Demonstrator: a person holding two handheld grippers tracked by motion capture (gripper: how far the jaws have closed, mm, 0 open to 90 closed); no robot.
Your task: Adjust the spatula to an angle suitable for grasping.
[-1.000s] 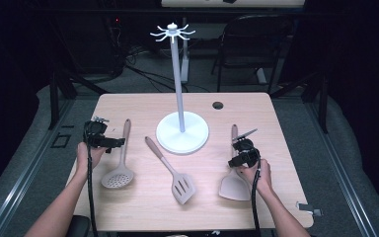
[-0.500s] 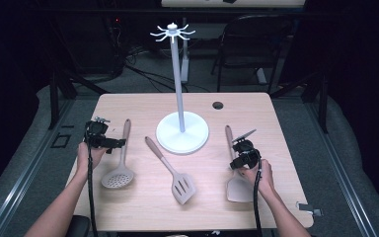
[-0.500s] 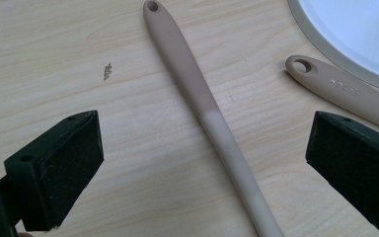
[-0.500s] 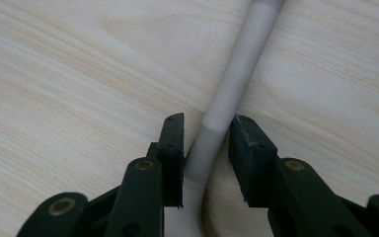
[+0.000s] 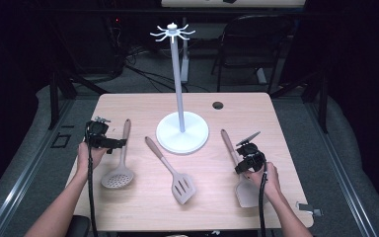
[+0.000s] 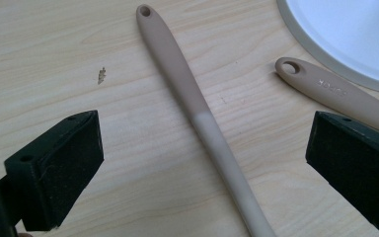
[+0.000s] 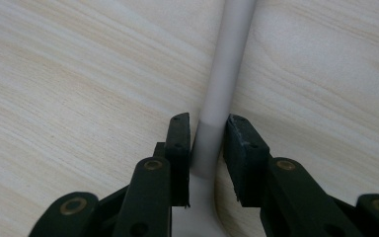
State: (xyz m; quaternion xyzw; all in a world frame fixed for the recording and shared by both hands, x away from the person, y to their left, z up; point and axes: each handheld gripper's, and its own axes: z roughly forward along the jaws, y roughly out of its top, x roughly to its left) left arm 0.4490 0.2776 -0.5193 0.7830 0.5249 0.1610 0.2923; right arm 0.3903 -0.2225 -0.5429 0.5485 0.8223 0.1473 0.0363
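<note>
My right gripper (image 7: 209, 143) is low over the table, and its jaws have just been closing. The pads (image 7: 180, 143) now press the pale handle of a solid spatula (image 7: 222, 74) that lies flat. In the high view this gripper (image 5: 242, 165) sits at the right, over the spatula (image 5: 249, 192). My left gripper (image 6: 202, 158) is wide open above the beige handle of a skimmer (image 6: 197, 113) and touches nothing. In the high view it (image 5: 116, 143) hovers over the skimmer (image 5: 118, 175) at the left. A slotted turner (image 5: 172, 173) lies between them.
A white rack with hooks on a tall pole stands on a round base (image 5: 182, 133) mid-table; its rim (image 6: 345, 39) and the turner's handle (image 6: 335, 94) lie beyond my left jaws. A small dark hole (image 5: 217, 105) marks the far side of the table.
The right gripper's jaws have narrowed onto the spatula handle, and the spatula has shifted slightly on the table. The left gripper has stayed where it was.
</note>
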